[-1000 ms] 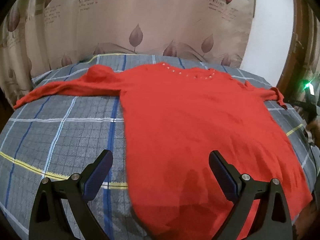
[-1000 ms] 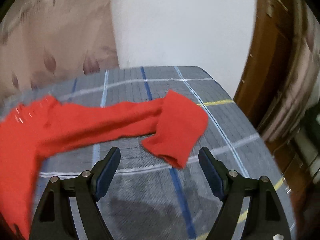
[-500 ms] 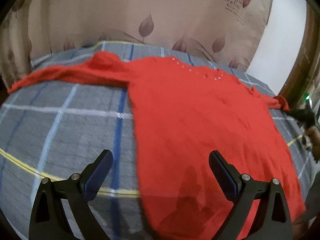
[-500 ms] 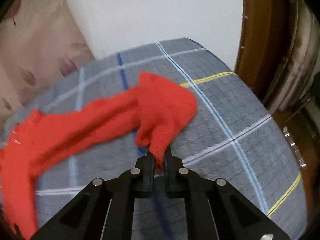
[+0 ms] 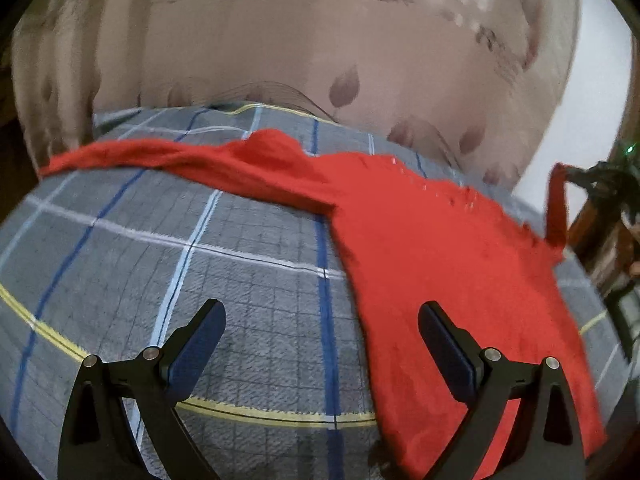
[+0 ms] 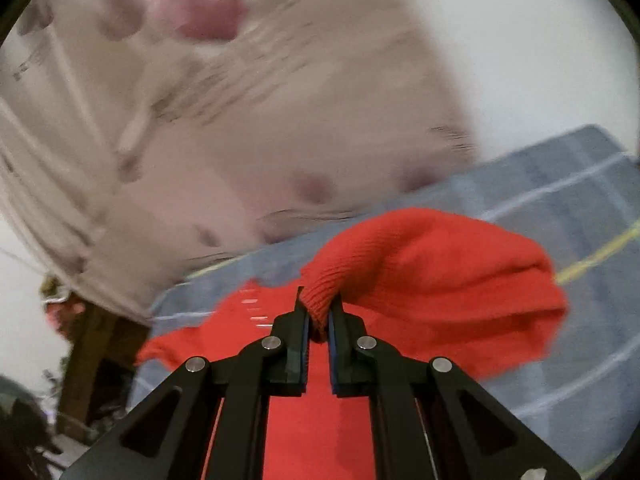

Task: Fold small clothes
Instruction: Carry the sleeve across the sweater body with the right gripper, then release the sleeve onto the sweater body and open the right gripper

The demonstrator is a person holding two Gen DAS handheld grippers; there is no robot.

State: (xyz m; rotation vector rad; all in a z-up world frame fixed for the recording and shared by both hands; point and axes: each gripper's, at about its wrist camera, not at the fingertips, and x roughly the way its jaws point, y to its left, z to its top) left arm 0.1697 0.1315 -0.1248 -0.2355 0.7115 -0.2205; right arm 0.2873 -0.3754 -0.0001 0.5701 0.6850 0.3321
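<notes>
Since a second ago the right gripper (image 6: 318, 320) has closed on the cuff of the sweater's sleeve (image 6: 436, 280) and lifted it off the bed, and the left gripper (image 5: 320, 344) has swung leftward, so that it now looks mostly at bare blanket rather than at red cloth. Its jaws stand wide apart with nothing between them, hovering over the grey plaid blanket (image 5: 240, 264) just beside the sweater's lower edge. The red sweater (image 5: 440, 264) lies flat on the bed, body to the right, its other sleeve (image 5: 168, 160) stretched out toward the far left edge. In the left view the raised sleeve hangs as a red strip at the far right, held up by the other gripper's dark frame — the cuff itself is hidden there. From the right view the cuff is pinched between the blue pads (image 6: 306, 336), the sleeve bunched in a loose loop above the sweater's body. Behind the bed hangs a beige curtain (image 5: 320, 40) with a leaf print; a white wall (image 6: 520, 40) and dark wooden furniture (image 6: 100, 352) — blurred — stand at the sides.
</notes>
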